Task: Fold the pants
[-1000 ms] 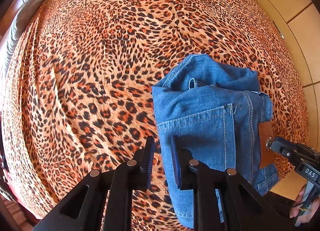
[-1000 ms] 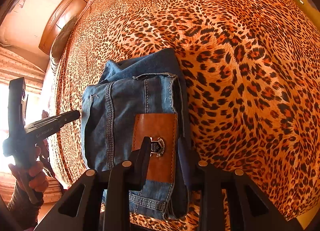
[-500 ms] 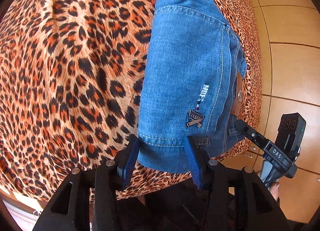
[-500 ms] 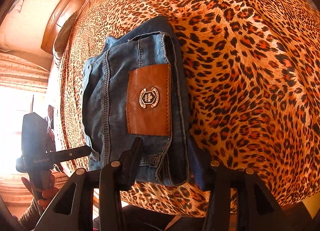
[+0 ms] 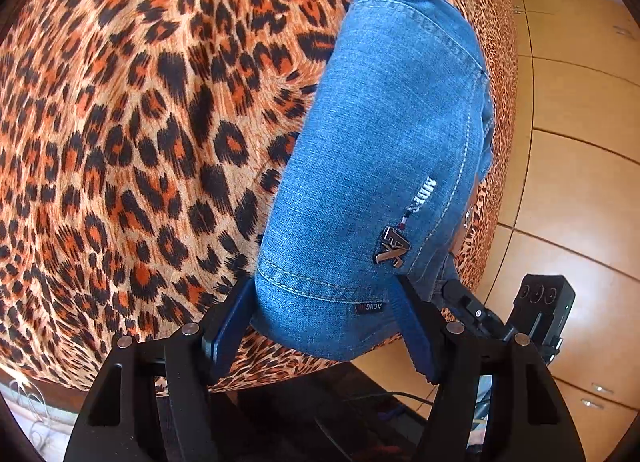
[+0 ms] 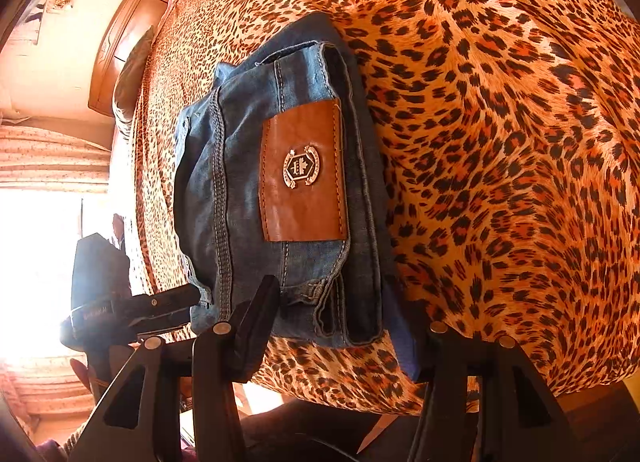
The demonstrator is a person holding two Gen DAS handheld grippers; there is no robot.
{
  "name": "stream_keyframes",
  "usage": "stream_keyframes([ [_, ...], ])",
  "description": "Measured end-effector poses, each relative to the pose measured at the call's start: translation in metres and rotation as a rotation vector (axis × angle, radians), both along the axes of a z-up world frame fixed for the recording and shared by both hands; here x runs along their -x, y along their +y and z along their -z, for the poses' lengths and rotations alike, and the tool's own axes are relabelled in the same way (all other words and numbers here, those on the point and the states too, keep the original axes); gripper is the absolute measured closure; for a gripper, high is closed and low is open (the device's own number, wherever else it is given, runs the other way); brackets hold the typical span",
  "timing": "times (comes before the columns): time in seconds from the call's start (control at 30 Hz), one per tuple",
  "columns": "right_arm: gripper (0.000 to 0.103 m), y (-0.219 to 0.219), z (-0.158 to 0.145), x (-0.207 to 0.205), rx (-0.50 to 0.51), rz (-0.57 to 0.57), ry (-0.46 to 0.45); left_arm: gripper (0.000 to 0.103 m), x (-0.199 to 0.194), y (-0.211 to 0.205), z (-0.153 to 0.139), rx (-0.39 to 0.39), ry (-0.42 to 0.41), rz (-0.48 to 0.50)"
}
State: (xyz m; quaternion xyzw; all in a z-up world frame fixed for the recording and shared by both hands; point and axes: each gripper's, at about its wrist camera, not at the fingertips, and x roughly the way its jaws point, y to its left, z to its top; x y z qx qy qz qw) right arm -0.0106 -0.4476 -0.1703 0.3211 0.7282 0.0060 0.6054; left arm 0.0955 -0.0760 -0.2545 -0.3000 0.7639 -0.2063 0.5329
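Pants look folded, job near done

We see jeans (image 5: 380, 166) in a compact bundle at bed (image 5: 120, 142) edge, 12 o'clock of both tools. Left gripper (image 5: 326, 326) & right gripper (image 6: 332, 326) spread wide, straddling denim w/o pinching; maybe only tidying left.

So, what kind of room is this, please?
Most likely a bedroom. The folded jeans lie on a wide bed cover with a leopard print, a carved wooden headboard stands at the far end, and a curtain hangs beside a bright window.
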Motion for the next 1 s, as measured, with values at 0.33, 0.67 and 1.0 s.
stream_keyframes([
  [0.33, 0.081, 0.011, -0.04, -0.009, 0.009, -0.03, -0.164, 0.062, 0.0, -0.026, -0.048, -0.093, -0.119, 0.052],
  [0.67, 0.064, 0.011, -0.002, 0.001, 0.108, -0.147, -0.074, 0.057, 0.007, -0.056, -0.03, -0.18, -0.152, 0.193],
  [1.0, 0.054, -0.052, -0.017, -0.043, 0.085, 0.084, -0.169, 0.059, -0.02, -0.027, -0.077, -0.124, -0.317, 0.24],
])
